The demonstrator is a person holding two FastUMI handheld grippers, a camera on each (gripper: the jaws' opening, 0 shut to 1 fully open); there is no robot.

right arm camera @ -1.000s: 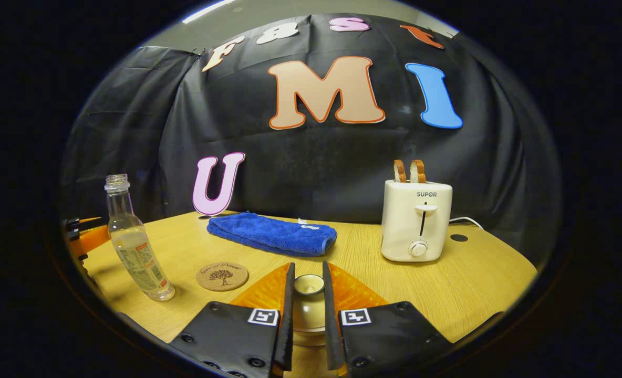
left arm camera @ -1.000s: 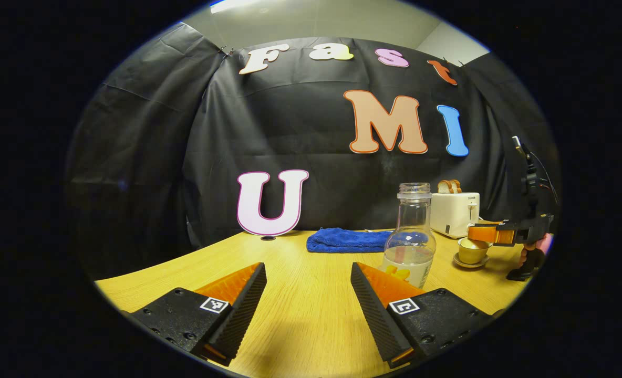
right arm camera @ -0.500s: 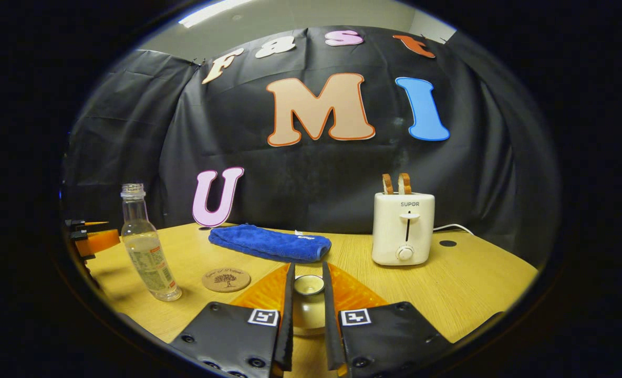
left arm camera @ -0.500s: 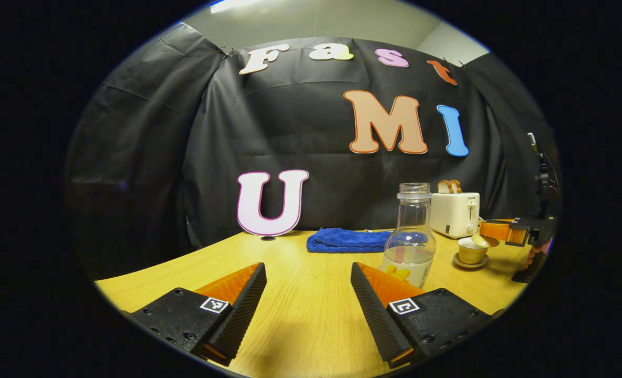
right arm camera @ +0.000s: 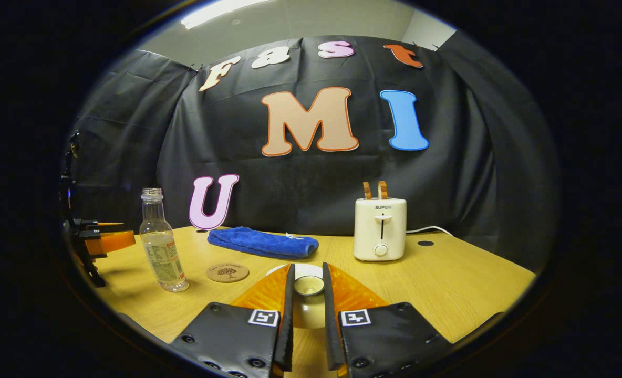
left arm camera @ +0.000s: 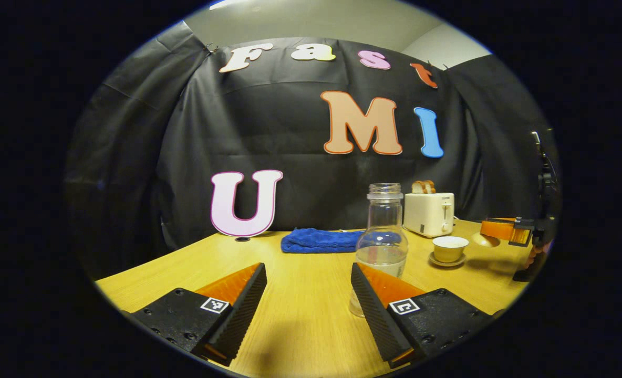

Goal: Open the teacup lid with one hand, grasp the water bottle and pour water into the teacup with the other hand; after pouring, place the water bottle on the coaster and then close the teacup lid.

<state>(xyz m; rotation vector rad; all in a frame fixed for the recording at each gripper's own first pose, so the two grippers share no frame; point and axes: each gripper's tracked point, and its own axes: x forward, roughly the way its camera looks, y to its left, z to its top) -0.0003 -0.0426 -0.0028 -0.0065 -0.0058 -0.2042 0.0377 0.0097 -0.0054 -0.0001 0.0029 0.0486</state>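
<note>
On the table (right arm camera: 447,294) the task is at its first stage. The water bottle (left arm camera: 382,236) stands upright and untouched just ahead of the left gripper (left arm camera: 308,304), whose fingers are spread wide and empty. The teacup (left arm camera: 449,248) sits uncovered on its saucer. The right gripper (right arm camera: 307,320) is closed on the teacup lid (right arm camera: 309,302), held clear. Pouring, placing the bottle on the coaster (right arm camera: 227,272) and re-lidding remain.

Between the black-and-orange right gripper (right arm camera: 307,320) jaws sits a cream lid (right arm camera: 309,286). Beyond them: blue towel (right arm camera: 262,243), cream toaster (right arm camera: 380,229), brown coaster (right arm camera: 227,272) bearing perhaps a tree print.
</note>
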